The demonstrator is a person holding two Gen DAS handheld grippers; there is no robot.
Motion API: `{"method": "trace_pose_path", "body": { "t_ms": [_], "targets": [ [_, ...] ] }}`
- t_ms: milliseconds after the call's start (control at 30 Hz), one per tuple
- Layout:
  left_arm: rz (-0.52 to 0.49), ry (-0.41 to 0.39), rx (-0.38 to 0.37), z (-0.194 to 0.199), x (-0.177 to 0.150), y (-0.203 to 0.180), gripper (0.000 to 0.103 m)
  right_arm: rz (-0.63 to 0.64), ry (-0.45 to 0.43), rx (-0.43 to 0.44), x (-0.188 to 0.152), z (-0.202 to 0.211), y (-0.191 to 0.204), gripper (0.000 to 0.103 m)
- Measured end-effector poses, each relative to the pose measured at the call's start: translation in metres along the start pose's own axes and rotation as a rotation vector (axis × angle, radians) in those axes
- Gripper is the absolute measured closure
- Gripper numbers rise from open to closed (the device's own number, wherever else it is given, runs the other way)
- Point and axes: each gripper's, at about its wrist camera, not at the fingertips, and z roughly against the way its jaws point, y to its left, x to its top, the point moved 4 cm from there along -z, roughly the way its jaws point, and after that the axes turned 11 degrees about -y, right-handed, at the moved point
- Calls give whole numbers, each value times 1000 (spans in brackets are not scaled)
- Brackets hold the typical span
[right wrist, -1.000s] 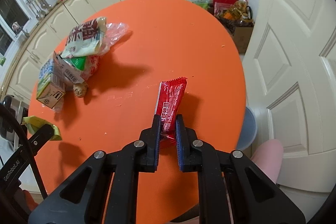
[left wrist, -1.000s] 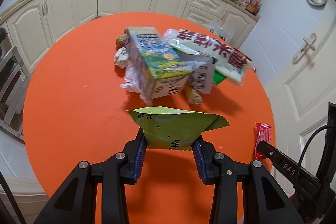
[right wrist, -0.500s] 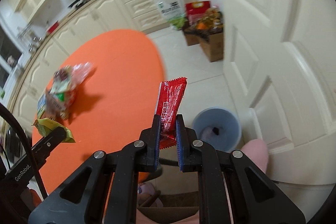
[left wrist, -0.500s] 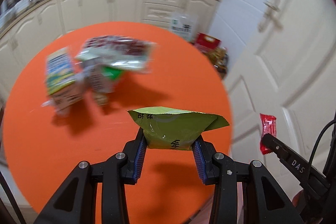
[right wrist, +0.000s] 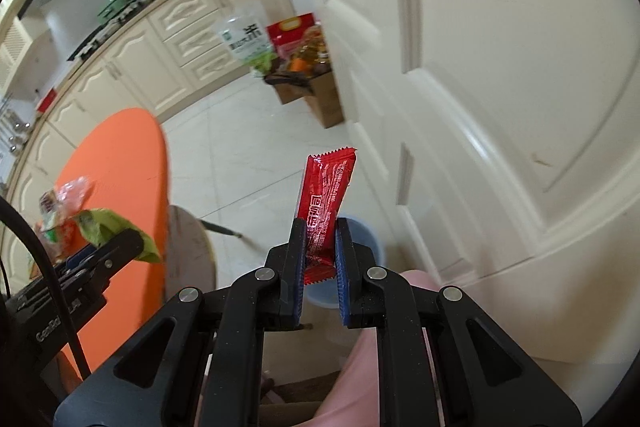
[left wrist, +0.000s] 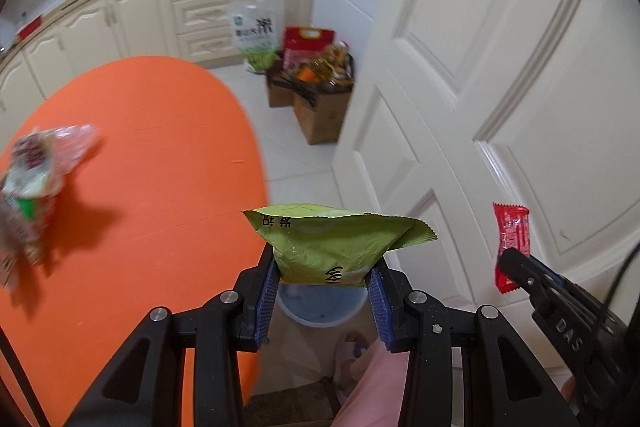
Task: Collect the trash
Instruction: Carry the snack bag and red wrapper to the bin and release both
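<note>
My left gripper (left wrist: 322, 267) is shut on a green snack bag (left wrist: 332, 243) and holds it in the air beyond the table's right edge, above a blue trash bin (left wrist: 320, 307) on the floor. My right gripper (right wrist: 321, 231) is shut on a red wrapper (right wrist: 325, 203), upright, just over the same bin (right wrist: 360, 231). The red wrapper (left wrist: 511, 243) also shows at the right of the left wrist view. The green bag (right wrist: 116, 231) shows at the left of the right wrist view. More trash (left wrist: 28, 183) lies on the orange round table (left wrist: 152, 155).
A white panelled door (left wrist: 500, 87) stands close on the right. Cardboard boxes with groceries (left wrist: 316, 87) and a rice bag (left wrist: 256, 35) sit on the floor by cream cabinets (left wrist: 140, 15). A stool (right wrist: 188, 251) stands beside the table. A pink-clad leg (left wrist: 372, 375) is below.
Both grippers have swung right, off the table and toward the door, each with its item still held. The bin has come into view beneath them; the trash pile has slid to the far left.
</note>
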Motion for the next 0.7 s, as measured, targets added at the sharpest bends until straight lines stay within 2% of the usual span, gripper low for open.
{"method": "trace_pose_path", "body": {
  "t_ms": [233,300,367,533,700],
  "targets": [
    [-62,76,6,-47,16,-23,60,-11,14,-10,9,-15,-19,90],
    [-58,99,26,-57,21,-26,51,-15,22,-9,10,-20,-22,90],
    [-50,109,29,-65,26,-27,48,-22,32,-6,10,-26,-25,90],
    [-54,109,45,-70,32,-31,46,-35,51,-6,11,-38,-31,90],
    [-60,88,51,-62,32,-28,43,-34,79,19,10,-50,-21,89]
  ]
}}
